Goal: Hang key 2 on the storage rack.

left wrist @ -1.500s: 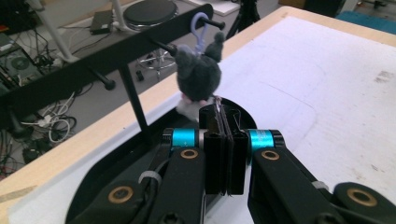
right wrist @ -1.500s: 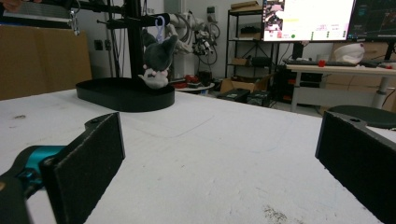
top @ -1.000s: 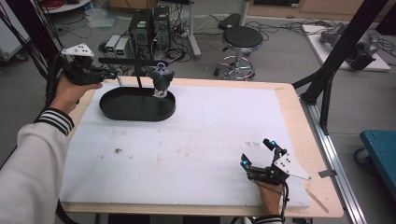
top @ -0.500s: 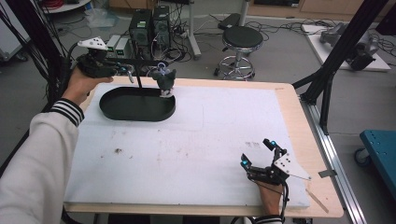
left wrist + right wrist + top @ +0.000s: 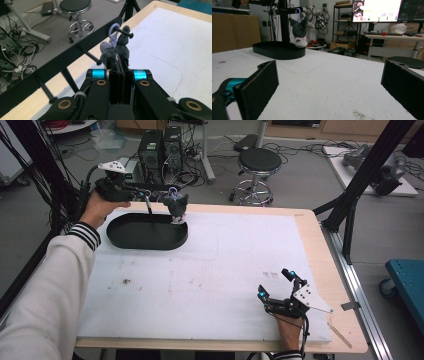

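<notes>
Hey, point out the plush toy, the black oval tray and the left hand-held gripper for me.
plush toy [image 5: 121, 47], left gripper view, on its grey body below the ring.
black oval tray [image 5: 125, 242], high view, on its near rim.
left hand-held gripper [image 5: 121, 65], left gripper view, between its shut jaw tips.

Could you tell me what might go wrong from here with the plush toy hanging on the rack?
The plush toy hangs by its loop near the tip of a peg; a nudge from the shut left gripper could slip it off. It might drop outside the black tray. The right gripper rests open, too far to catch it.
</notes>
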The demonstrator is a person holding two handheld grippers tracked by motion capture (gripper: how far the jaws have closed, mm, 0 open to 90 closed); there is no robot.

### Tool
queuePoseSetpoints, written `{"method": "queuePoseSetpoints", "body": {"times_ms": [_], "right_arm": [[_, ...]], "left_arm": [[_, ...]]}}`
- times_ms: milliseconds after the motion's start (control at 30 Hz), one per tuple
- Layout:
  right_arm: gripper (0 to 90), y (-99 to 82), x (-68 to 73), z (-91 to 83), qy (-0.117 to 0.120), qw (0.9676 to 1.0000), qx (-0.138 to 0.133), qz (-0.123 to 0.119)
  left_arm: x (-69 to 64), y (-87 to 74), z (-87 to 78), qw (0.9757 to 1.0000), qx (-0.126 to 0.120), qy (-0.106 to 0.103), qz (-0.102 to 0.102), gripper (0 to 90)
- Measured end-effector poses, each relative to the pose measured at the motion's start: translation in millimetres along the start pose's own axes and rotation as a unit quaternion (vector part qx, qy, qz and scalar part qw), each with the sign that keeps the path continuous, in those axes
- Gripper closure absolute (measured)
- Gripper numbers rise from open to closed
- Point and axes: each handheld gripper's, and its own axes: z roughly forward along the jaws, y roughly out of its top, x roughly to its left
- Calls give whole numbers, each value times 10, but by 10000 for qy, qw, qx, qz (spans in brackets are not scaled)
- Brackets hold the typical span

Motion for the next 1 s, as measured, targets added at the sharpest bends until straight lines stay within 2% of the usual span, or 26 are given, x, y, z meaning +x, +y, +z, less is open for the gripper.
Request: {"method": "queuePoseSetpoints", "body": {"times_ms": [233,367,533,833,1000], "right_arm": [[5,0,2,1,0,10000,-4,9],[6,1,-3,2,-8,10000,-13,-18],[5,1,2,0,-1,10000,5,12],[6,1,2,0,-2,10000,6,9],[5,0,3,1,-8,10000,2,6]], "left_arm": [[5,60,114,9999,118,-46,73,884],[30,40,138,9998,210,-2,44,884],[52,36,139,9998,169,38,2,884],[101,0,187,9996,283,50,19,884],[131,-13,214,9996,257,97,-61,884]]}}
